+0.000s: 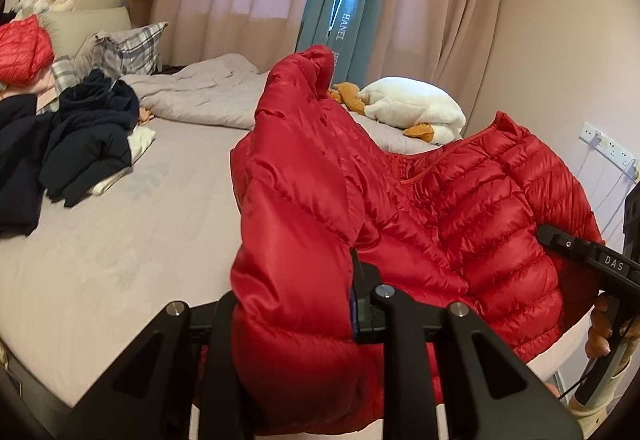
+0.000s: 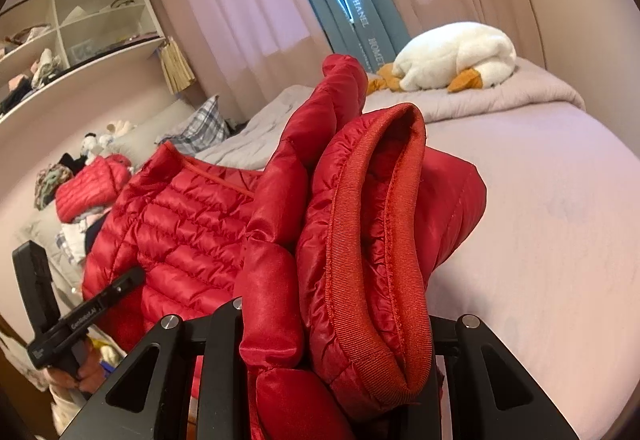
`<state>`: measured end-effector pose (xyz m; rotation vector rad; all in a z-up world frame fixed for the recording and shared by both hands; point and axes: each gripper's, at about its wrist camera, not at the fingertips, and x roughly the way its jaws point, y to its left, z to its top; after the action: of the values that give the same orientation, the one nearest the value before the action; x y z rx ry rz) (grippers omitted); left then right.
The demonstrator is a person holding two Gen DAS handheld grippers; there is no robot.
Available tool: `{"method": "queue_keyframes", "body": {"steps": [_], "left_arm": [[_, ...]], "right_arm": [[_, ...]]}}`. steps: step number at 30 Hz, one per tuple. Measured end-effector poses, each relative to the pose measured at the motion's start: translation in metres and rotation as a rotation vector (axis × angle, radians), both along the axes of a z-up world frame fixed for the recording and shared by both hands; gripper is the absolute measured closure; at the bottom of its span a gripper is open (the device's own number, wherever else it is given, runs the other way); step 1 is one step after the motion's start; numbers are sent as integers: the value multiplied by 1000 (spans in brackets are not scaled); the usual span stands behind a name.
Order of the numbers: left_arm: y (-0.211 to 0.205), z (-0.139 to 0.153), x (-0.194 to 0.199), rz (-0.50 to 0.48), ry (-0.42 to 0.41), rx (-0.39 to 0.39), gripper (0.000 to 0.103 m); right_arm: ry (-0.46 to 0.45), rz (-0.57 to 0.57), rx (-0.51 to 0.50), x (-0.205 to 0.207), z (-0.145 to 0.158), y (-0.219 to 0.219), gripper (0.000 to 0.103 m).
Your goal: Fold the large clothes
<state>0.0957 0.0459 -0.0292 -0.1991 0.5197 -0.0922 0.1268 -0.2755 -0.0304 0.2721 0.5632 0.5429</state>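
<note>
A red quilted down jacket (image 1: 500,200) hangs lifted above the bed, stretched between both grippers. In the left wrist view, my left gripper (image 1: 296,300) is shut on a puffy fold of it, and the fabric bulges over and hides most of the fingers. My right gripper (image 1: 560,240) comes in from the right edge, held by a hand, and touches the jacket's far side. In the right wrist view, my right gripper (image 2: 336,328) is shut on a bunched part of the jacket (image 2: 180,224) with a ribbed orange-red cuff. My left gripper (image 2: 120,284) shows at lower left.
The bed (image 1: 120,240) has a mauve sheet. A pile of dark clothes (image 1: 80,148) lies at its left, with another folded red jacket (image 1: 22,48) by plaid pillows (image 1: 128,48). A grey quilt (image 1: 200,92) and a white plush goose (image 1: 412,104) lie at the far side. Curtains and shelves (image 2: 72,40) stand behind.
</note>
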Motion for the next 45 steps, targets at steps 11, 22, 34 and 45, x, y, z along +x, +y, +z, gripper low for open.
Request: {"method": "queue_keyframes", "body": {"steps": [11, 22, 34, 45], "left_arm": [[-2, -8, 55, -29, 0, 29, 81], [-3, -31, 75, -45, 76, 6, 81], [4, -65, 100, -6, 195, 17, 80], [12, -101, 106, 40, 319, 39, 76]], "right_arm": [[12, -53, -44, 29, -9, 8, 72], [97, -65, -76, 36, -30, 12, 72], [163, -121, -130, 56, -39, 10, 71], [306, -166, -160, 67, -63, 1, 63]]}}
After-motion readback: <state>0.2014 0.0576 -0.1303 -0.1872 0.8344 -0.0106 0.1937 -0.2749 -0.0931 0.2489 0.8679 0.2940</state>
